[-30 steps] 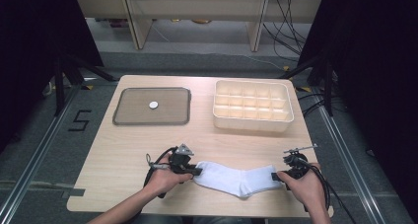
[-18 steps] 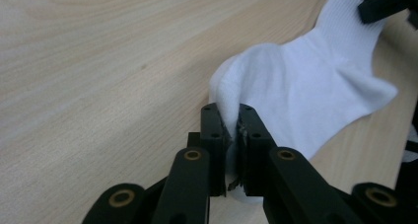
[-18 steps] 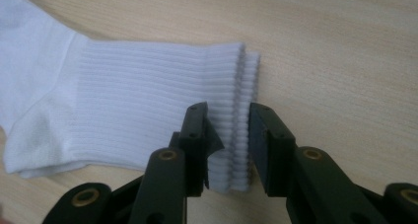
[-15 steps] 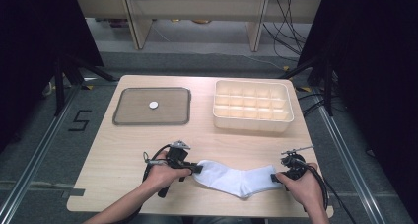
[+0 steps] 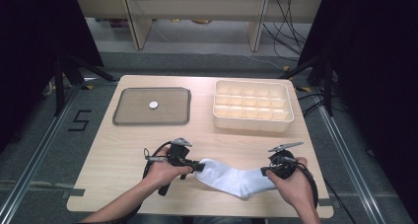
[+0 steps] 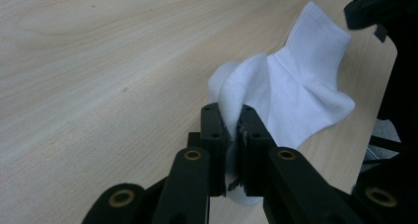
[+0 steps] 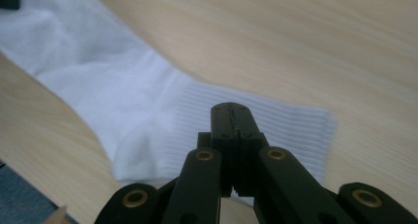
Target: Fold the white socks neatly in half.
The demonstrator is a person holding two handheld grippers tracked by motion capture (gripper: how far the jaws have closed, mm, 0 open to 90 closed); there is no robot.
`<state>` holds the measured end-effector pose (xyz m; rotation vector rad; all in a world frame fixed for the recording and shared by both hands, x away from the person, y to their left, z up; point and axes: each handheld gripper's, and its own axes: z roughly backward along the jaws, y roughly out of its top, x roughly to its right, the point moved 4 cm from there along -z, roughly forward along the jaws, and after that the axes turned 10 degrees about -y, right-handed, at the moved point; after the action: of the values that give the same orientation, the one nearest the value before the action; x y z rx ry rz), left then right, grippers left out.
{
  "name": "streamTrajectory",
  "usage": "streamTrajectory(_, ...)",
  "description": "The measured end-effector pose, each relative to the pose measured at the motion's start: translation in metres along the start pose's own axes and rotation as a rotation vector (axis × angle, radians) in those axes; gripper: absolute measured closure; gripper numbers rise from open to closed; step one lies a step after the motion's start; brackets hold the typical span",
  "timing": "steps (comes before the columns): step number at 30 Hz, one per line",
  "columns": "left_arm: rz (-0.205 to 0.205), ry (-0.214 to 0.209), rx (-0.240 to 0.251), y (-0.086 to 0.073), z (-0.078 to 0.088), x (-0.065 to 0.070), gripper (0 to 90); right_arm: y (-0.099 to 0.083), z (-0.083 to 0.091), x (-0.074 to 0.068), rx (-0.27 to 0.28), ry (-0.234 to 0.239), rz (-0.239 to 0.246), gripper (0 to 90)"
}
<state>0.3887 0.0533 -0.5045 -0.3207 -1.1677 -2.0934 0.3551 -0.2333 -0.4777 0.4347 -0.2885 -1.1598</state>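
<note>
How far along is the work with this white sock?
Done: the left gripper clamps the sock at its toe end. In hand: the right gripper has just been closing its jaws over the ribbed cuff; no fabric shows between them. Left: the sock lies unfolded on the table, apart from the compartment box.

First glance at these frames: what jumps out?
A white sock lies stretched along the table's near edge between two hand-held grippers. The left gripper pinches its toe end; the right gripper has just closed at the ribbed cuff. Farther back sit a dark tray and a compartment box.
</note>
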Motion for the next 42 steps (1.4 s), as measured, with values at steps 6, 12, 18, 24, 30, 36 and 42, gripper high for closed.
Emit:
streamTrajectory(6, 0.002, -0.01, 0.007, 0.003, 0.002, 0.001, 83.6, 0.002, -0.019, -0.021, -0.048, 0.048, 0.03, 90.0)
streamTrajectory(12, 0.004, -0.009, 0.021, 0.005, 0.003, 0.001, 83.7, 0.001, -0.03, -0.032, -0.084, 0.066, 0.053, 90.0)
streamTrajectory(18, 0.001, -0.022, 0.017, 0.006, 0.005, 0.002, 83.7, 0.004, -0.034, -0.036, -0.082, 0.08, 0.052, 90.0)
streamTrajectory(24, 0.01, -0.027, 0.027, 0.008, 0.006, 0.005, 83.7, 0.005, -0.039, -0.041, -0.092, 0.082, 0.062, 89.8)
streamTrajectory(30, 0.012, -0.043, 0.037, 0.01, 0.008, 0.008, 83.7, 0.004, -0.048, -0.045, -0.108, 0.087, 0.057, 89.3)
streamTrajectory(36, 0.011, -0.066, 0.051, 0.015, 0.011, 0.013, 83.6, 0.006, -0.05, -0.047, -0.109, 0.097, 0.063, 88.8)
streamTrajectory(42, 0.005, -0.093, 0.062, 0.021, 0.012, 0.02, 83.6, 0.007, -0.052, -0.05, -0.103, 0.098, 0.058, 88.3)
